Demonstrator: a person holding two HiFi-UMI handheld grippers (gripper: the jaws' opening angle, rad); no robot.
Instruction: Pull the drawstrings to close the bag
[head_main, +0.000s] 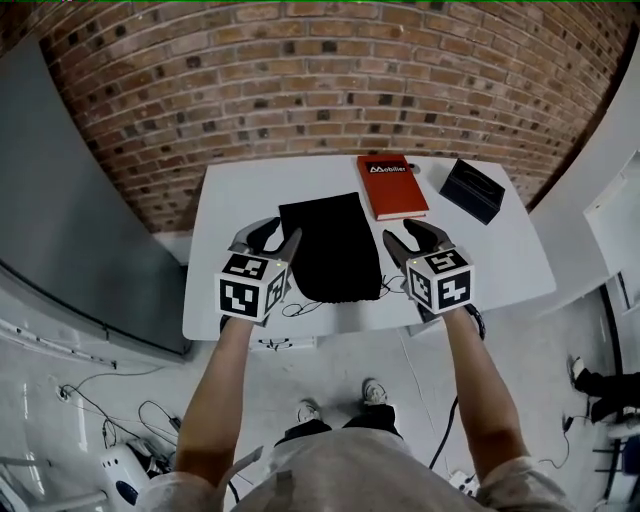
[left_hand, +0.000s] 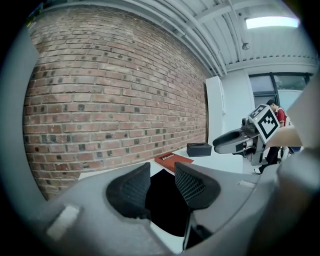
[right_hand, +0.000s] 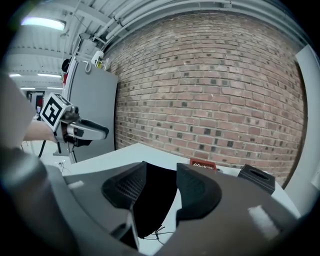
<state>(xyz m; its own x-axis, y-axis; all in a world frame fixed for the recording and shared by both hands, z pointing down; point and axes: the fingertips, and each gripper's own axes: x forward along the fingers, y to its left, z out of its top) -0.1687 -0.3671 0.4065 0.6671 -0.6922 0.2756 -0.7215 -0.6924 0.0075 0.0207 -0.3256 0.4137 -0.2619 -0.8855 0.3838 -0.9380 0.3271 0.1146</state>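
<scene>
Head view: left gripper (head_main: 276, 236), centre left, jaws spread, empty, just beside black drawstring bag (head_main: 330, 250) lying flat mid-frame on white table (head_main: 230, 190). Right gripper (head_main: 403, 236), bag's other side, jaws spread, empty.

Risk: thin drawstrings (head_main: 296, 306) at near table edge slip from pads, or pull drags whole bag instead of cinching.

Bag mouth and cord ends hard to make out. Left cord partly behind marker cube.

Your flat, black, rectangular cloth bag (head_main: 330, 245) lies spread out on the white table (head_main: 240, 190), with its long sides running away from you and one short end at the table's near edge. Its thin dark drawstrings (head_main: 298, 306) trail from that near end, lying slack in small loops on the tabletop at both corners.
</scene>
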